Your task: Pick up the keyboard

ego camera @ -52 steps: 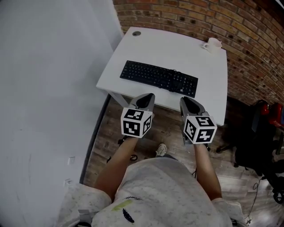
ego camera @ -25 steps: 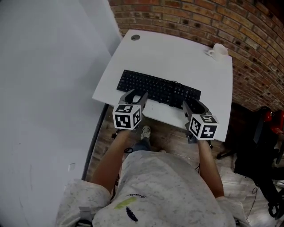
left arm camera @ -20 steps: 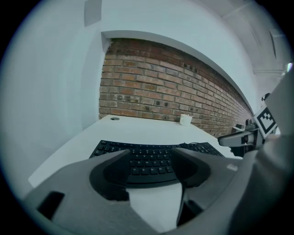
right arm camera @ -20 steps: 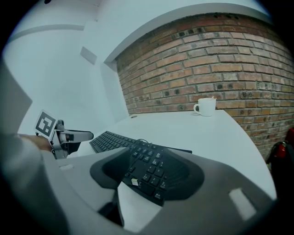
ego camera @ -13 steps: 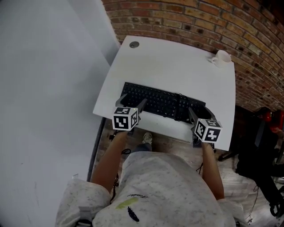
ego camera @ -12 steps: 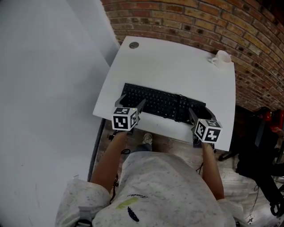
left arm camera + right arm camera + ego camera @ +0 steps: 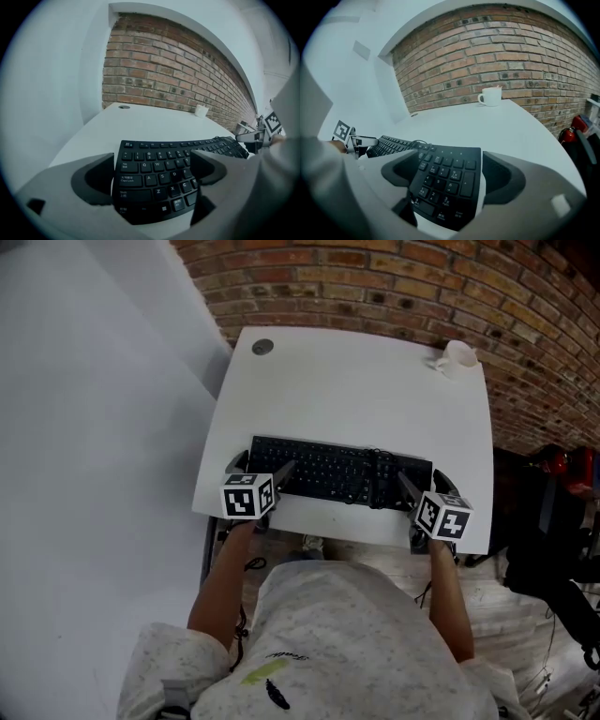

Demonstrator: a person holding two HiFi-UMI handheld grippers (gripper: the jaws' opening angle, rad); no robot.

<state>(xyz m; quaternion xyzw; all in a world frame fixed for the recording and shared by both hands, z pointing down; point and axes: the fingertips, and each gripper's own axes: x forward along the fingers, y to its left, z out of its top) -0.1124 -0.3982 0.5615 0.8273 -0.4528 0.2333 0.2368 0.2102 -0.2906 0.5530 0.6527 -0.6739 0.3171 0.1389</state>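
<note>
A black keyboard [image 7: 342,472] lies along the near edge of a white table [image 7: 366,390]. My left gripper [image 7: 260,466] is at the keyboard's left end. In the left gripper view its jaws are opening, one on each side of the letter keys [image 7: 159,171], and the pads do not press on them. My right gripper [image 7: 427,483] is at the right end. In the right gripper view its jaws are also opening around the number pad [image 7: 445,180] without touching it. The keyboard rests flat on the table.
A white mug [image 7: 457,356] stands at the table's far right corner, by the brick wall [image 7: 394,282]. A round cable grommet [image 7: 262,347] sits at the far left corner. A white wall runs along the left. Dark chairs and gear [image 7: 553,559] stand on the floor to the right.
Both grippers moved forward and down from in front of the table to the keyboard's two ends. Their jaws spread wider.
</note>
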